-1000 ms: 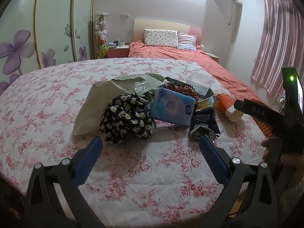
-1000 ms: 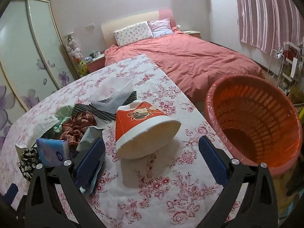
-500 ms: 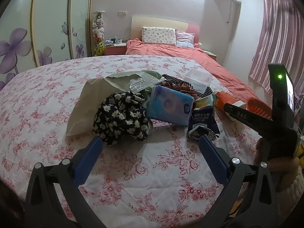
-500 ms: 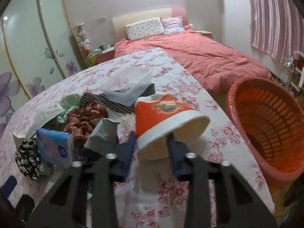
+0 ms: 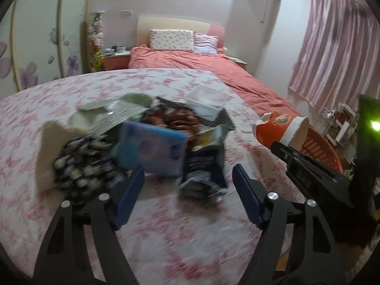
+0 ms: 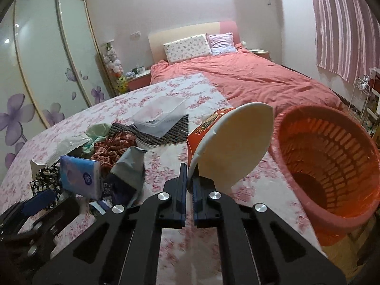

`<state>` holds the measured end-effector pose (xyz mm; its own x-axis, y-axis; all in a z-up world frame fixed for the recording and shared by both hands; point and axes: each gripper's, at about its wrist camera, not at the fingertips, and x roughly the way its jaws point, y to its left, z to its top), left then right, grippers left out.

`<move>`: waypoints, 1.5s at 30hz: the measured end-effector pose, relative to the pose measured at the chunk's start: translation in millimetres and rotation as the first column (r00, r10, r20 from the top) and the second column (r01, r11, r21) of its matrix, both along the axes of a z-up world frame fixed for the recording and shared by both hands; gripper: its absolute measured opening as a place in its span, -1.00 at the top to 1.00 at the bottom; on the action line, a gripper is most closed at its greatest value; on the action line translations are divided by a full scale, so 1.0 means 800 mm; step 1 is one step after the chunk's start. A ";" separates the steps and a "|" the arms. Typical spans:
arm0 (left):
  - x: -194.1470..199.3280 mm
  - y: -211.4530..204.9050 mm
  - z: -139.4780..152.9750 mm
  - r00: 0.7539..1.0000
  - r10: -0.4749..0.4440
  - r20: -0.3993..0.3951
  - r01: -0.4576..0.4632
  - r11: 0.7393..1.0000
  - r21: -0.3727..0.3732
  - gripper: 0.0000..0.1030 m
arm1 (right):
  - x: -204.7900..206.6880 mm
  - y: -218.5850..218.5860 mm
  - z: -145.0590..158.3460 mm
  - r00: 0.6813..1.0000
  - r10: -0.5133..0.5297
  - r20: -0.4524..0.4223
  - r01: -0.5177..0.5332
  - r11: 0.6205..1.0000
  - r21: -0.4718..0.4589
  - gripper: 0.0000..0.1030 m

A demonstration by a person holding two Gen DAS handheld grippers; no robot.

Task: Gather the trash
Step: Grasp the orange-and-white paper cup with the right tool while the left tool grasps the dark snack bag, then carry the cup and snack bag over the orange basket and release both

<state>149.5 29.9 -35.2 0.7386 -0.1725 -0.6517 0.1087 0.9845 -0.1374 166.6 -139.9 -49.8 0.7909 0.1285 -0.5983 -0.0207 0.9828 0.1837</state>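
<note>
Trash, here an orange instant-noodle cup, is being pinched by its white rim between the closed jaws of the right gripper and held tilted above the floral tablecloth, with the orange basket at its three o'clock. In the left wrist view the left gripper is being closed, nothing yet pressed between its blue pads; a blue tissue pack and a dark crumpled wrapper are lying at its twelve o'clock.
</note>
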 end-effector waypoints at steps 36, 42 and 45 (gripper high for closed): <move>0.062 -0.067 -0.037 0.994 -0.095 -0.051 0.099 0.993 0.063 0.51 | -0.025 -0.072 -0.006 0.996 -0.082 0.037 0.078 0.992 0.100 0.92; 0.058 -0.077 -0.009 0.993 -0.121 -0.012 0.121 0.992 0.038 0.51 | -0.034 -0.082 0.007 0.993 -0.095 0.074 0.087 0.991 0.105 0.92; 0.056 -0.089 0.004 0.989 -0.149 0.000 0.149 0.989 0.021 0.51 | -0.038 -0.091 0.012 0.990 -0.109 0.088 0.098 0.988 0.116 0.92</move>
